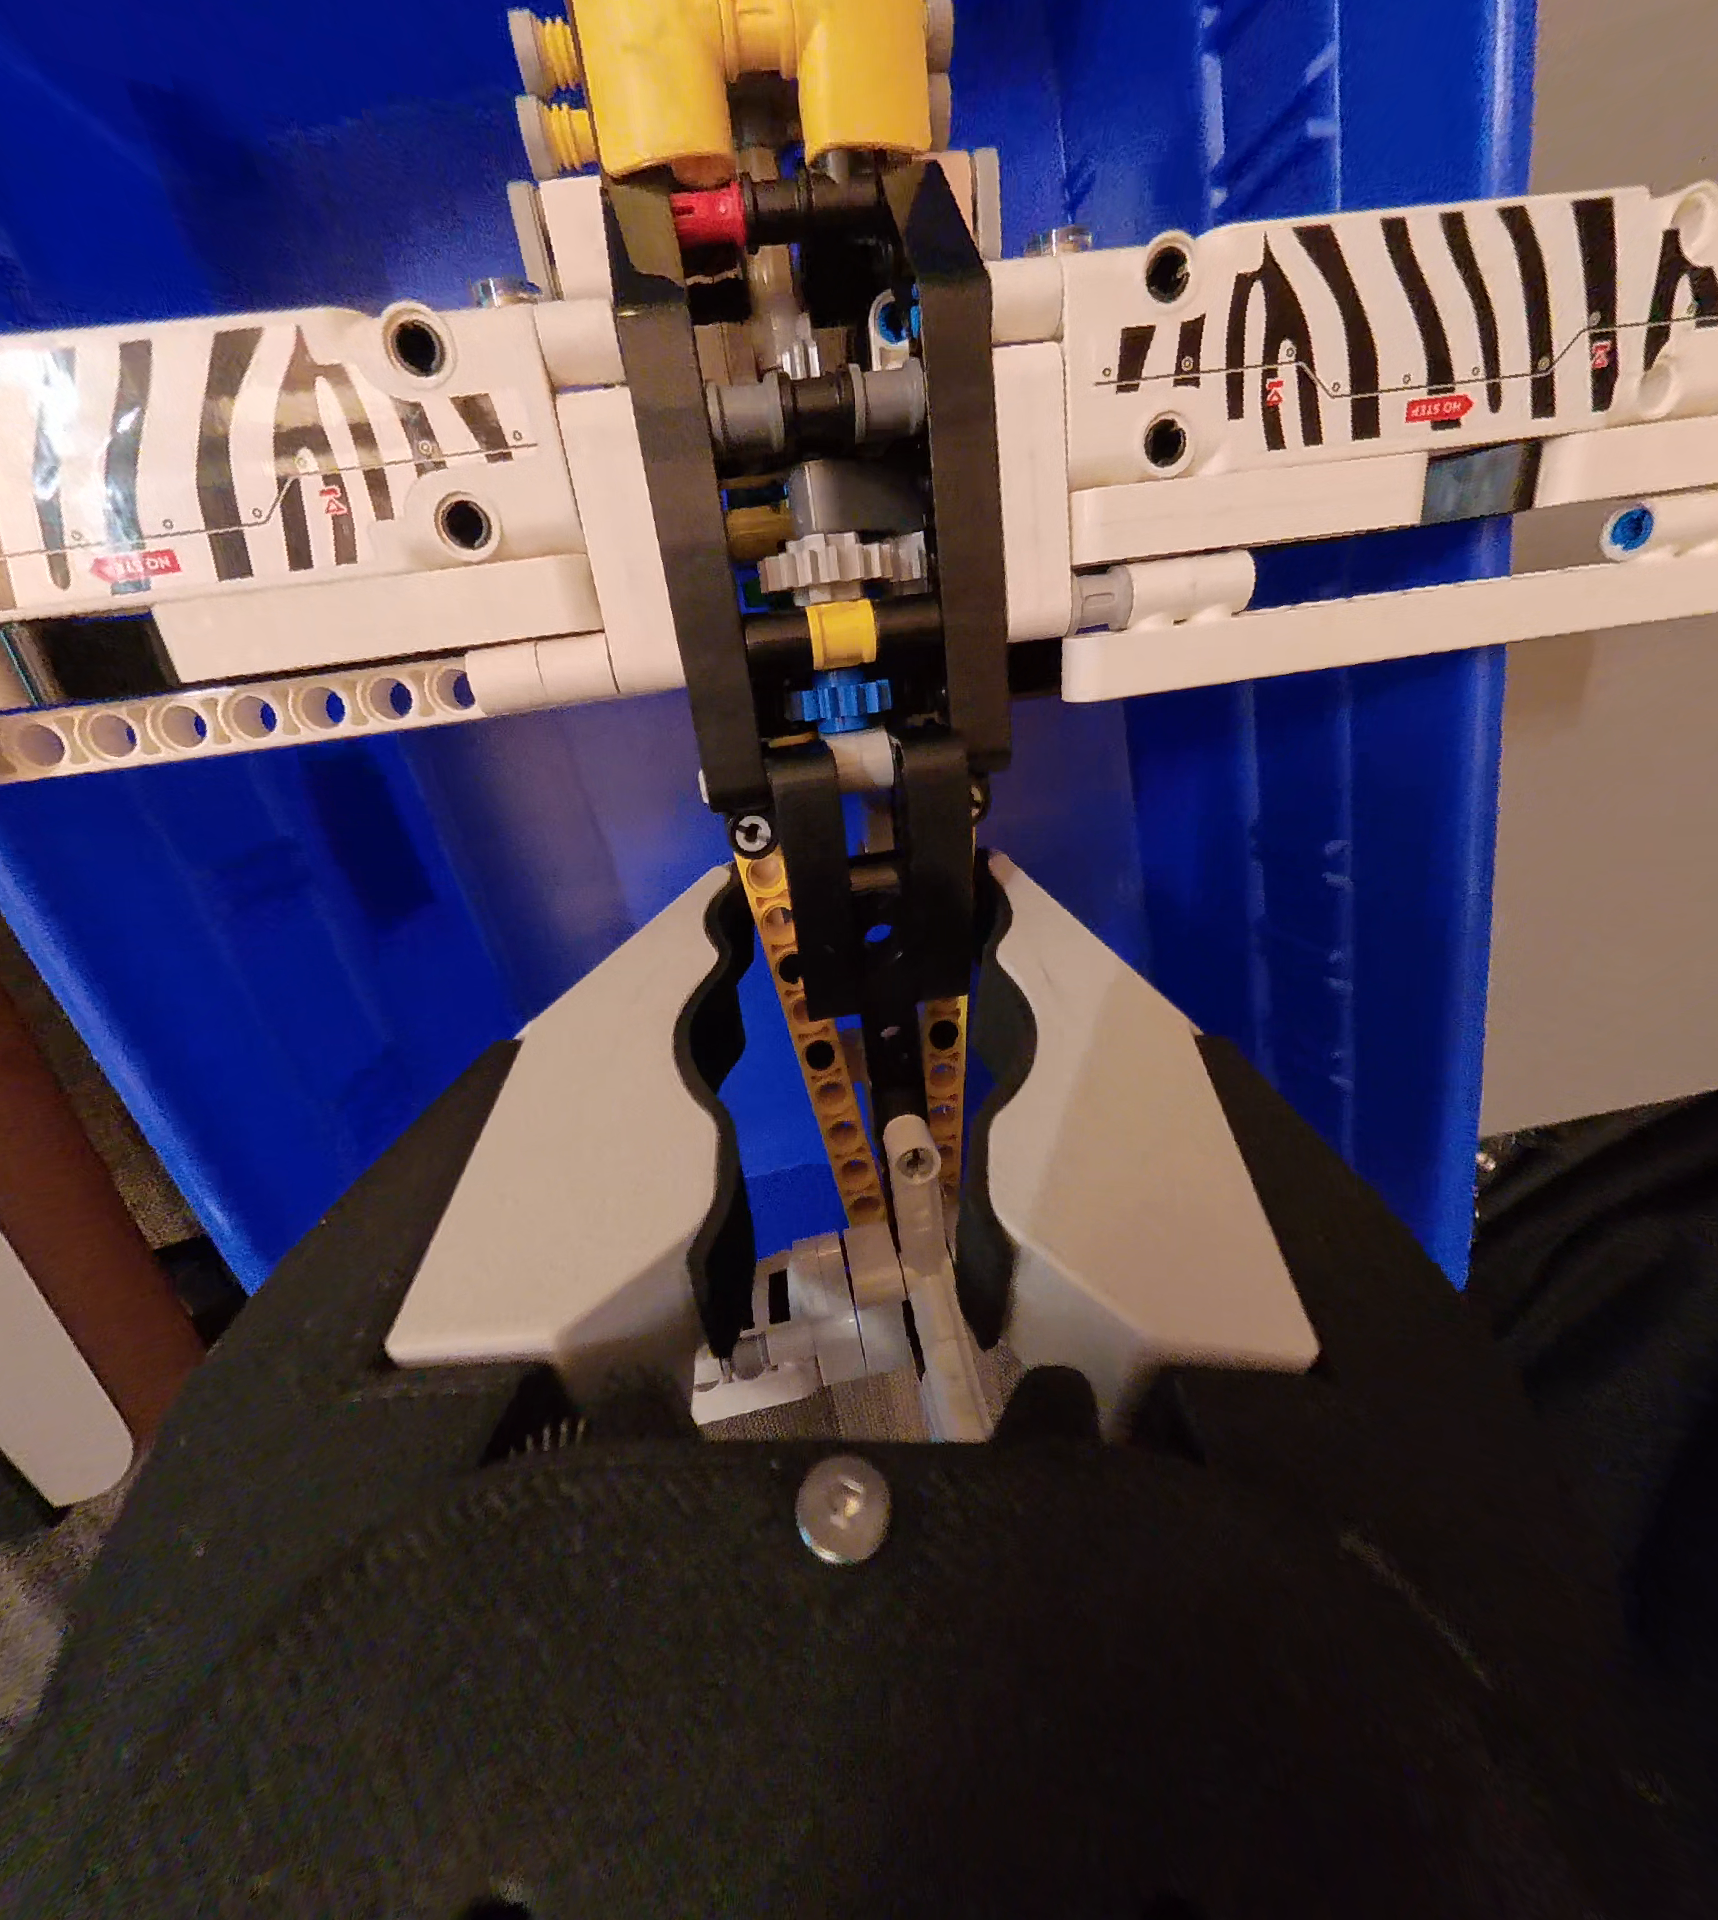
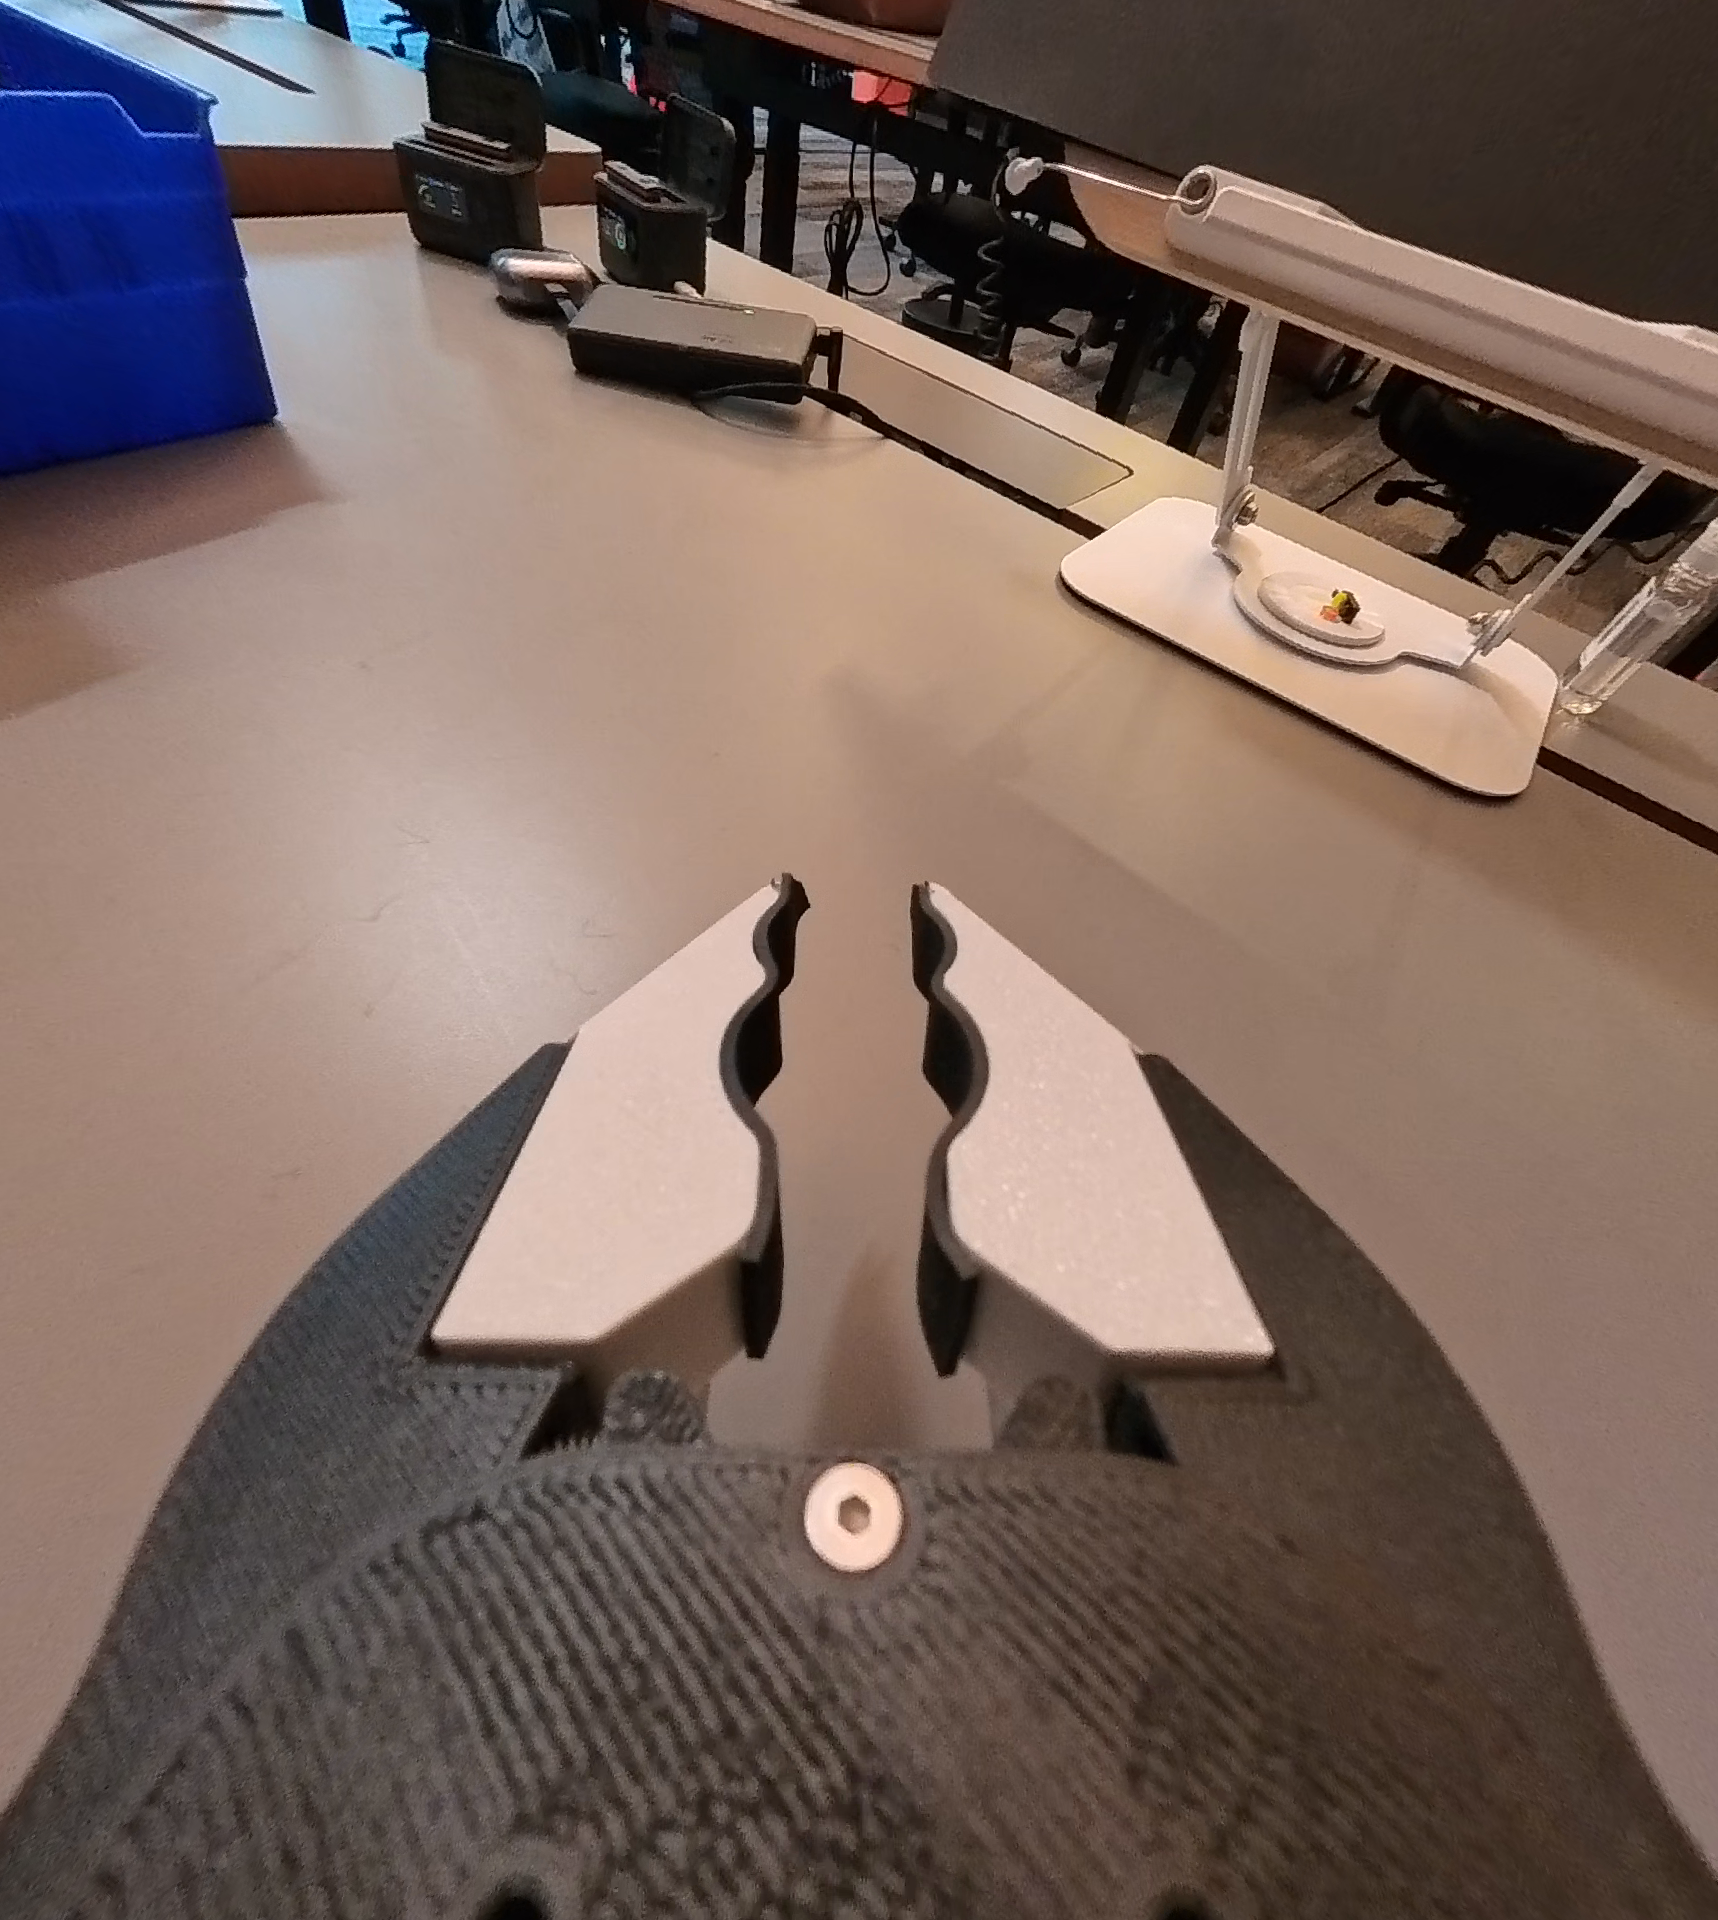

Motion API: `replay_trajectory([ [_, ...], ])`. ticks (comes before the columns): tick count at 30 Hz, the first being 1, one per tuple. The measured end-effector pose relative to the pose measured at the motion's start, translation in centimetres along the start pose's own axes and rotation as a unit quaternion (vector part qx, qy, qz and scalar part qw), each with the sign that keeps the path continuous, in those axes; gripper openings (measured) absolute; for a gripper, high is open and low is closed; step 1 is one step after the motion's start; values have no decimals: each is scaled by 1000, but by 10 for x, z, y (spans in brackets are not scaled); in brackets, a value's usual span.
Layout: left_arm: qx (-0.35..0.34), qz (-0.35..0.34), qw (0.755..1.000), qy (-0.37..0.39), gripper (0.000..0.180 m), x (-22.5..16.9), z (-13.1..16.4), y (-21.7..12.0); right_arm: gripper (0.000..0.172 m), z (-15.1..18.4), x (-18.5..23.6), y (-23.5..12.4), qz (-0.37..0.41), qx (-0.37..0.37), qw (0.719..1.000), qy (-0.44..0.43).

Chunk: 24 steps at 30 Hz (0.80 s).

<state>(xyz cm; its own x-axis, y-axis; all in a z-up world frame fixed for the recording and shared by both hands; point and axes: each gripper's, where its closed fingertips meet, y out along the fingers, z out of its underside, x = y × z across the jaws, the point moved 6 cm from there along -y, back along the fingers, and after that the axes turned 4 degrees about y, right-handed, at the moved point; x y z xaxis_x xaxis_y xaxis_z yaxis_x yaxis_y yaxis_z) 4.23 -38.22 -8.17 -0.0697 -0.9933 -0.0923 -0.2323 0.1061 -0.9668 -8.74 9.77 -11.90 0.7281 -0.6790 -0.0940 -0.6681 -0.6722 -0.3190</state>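
In the left wrist view a building-brick model aircraft fills the frame, with white zebra-striped wings (image 1: 1354, 332) spread left and right and a yellow part (image 1: 761, 83) at the top. Its narrow black and yellow beam body (image 1: 876, 935) runs down between my fingers. My left gripper (image 1: 860, 883) is shut on this body, with both pads against its sides. My right gripper (image 2: 860, 899) is open and empty, hovering low over the bare grey table (image 2: 522, 727).
A blue plastic bin (image 1: 315, 987) stands right behind the model and also shows at the far left of the right wrist view (image 2: 55, 312). A white desk-lamp base (image 2: 1354, 665), a clear vial (image 2: 1644, 623), a black power adapter (image 2: 689, 332) and chargers (image 2: 470, 197) lie along the far edge. My right fingertips sit around 45 cm from my left ones.
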Motion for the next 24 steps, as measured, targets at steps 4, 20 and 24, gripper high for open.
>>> replay_trajectory([
  [4,-21,16,1000,-17,40,-5,6,-16,20,0,0,0,-1,-1,1000,1],
  [20,-203,-17,949,240,40,-157,-50,-114,18,-1,-3,-1,21,-1,1000,-14],
  [24,-191,43,931,308,40,-224,-71,-73,17,-1,-14,-6,52,-8,999,-3],
])
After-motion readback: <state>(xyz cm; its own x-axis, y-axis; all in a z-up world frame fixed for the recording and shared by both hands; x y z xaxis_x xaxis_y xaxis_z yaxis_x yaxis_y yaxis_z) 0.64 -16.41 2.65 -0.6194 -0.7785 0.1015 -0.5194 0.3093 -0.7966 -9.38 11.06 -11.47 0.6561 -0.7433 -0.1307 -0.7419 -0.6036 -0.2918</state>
